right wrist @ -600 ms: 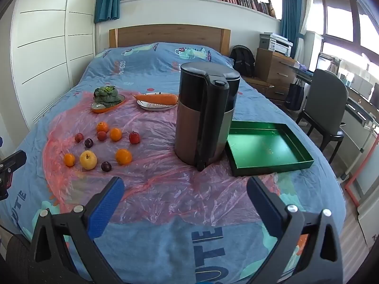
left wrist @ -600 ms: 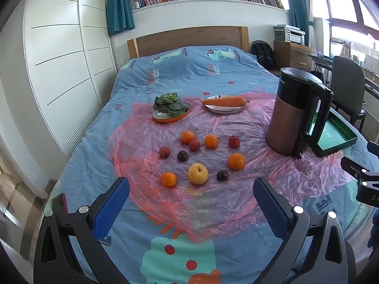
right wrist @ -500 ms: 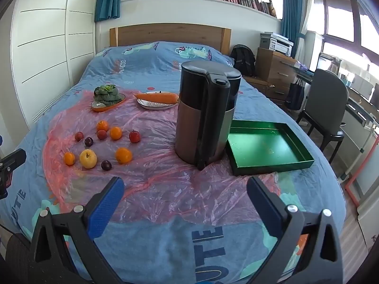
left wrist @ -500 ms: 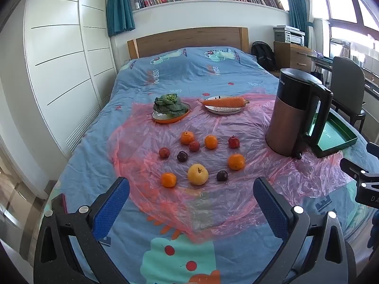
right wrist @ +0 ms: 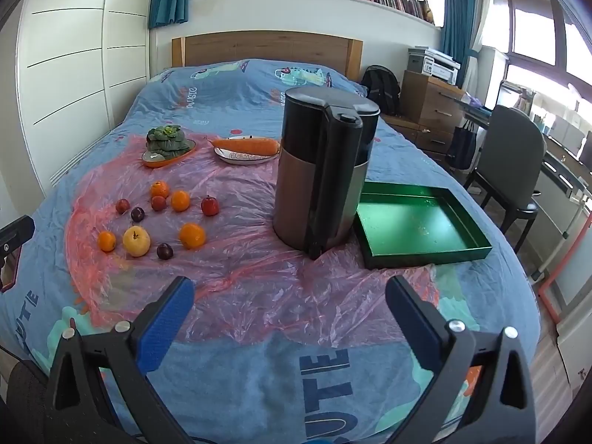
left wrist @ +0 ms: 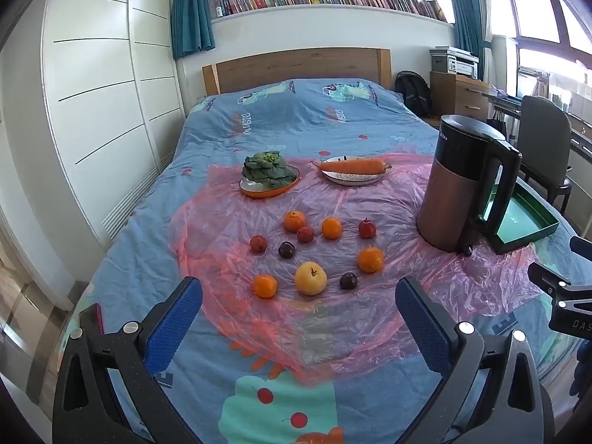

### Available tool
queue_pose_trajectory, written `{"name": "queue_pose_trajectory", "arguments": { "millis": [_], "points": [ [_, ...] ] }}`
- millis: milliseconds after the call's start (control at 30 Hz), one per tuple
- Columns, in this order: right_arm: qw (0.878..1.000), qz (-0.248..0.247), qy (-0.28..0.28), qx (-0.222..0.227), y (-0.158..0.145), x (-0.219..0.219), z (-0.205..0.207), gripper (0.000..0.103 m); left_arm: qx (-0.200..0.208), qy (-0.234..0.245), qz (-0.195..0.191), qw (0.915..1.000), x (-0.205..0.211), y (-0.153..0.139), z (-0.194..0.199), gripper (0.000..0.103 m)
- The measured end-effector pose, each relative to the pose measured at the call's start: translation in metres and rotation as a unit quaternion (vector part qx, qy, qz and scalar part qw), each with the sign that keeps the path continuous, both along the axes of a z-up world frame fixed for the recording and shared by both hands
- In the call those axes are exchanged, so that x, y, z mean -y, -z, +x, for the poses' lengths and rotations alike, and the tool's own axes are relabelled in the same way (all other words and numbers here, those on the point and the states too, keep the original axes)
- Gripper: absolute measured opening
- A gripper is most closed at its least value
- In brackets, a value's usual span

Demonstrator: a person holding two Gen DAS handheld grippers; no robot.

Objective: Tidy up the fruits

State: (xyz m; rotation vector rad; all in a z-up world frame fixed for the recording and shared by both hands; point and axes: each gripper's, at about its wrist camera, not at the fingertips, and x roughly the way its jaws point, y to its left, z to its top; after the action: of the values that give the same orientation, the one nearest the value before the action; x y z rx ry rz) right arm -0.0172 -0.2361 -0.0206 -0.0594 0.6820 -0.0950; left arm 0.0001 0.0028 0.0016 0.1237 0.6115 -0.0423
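Left wrist view: left gripper [left wrist: 299, 296] spread wide, nothing between its blue pads [left wrist: 174, 323], hovering above the bed's near edge. Fruits loosely scattered on pink plastic sheet [left wrist: 370, 318]: yellow apple [left wrist: 310, 278], four oranges [left wrist: 370, 259], small red fruits [left wrist: 366, 228], two dark plums [left wrist: 348, 281]. Behind them, greens on an orange dish [left wrist: 269, 182], a carrot [left wrist: 351, 165] on a plate.

Right wrist view: right gripper [right wrist: 289, 294] likewise wide, empty. Black-and-bronze kettle [right wrist: 322, 170] upright just beside an empty green tray [right wrist: 420, 225]. Blue patterned bedspread [right wrist: 236, 100], wooden headboard [right wrist: 266, 47], bookshelf above.
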Motion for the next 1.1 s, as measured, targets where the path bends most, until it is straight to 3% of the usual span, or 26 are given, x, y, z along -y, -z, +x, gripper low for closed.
{"name": "queue_pose_trajectory", "arguments": {
  "millis": [567,1100],
  "points": [
    [1.000,0.000,-0.003,-0.002,0.002,-0.004,0.002,0.103,0.002,-0.010,0.000,1.0000,-0.006,-0.002,0.003,0.102],
    [1.000,-0.002,-0.005,-0.005,0.004,-0.008,0.003,0.103,-0.023,-0.008,-0.006,0.9997,-0.011,0.005,0.006,0.102]
  ]
}}
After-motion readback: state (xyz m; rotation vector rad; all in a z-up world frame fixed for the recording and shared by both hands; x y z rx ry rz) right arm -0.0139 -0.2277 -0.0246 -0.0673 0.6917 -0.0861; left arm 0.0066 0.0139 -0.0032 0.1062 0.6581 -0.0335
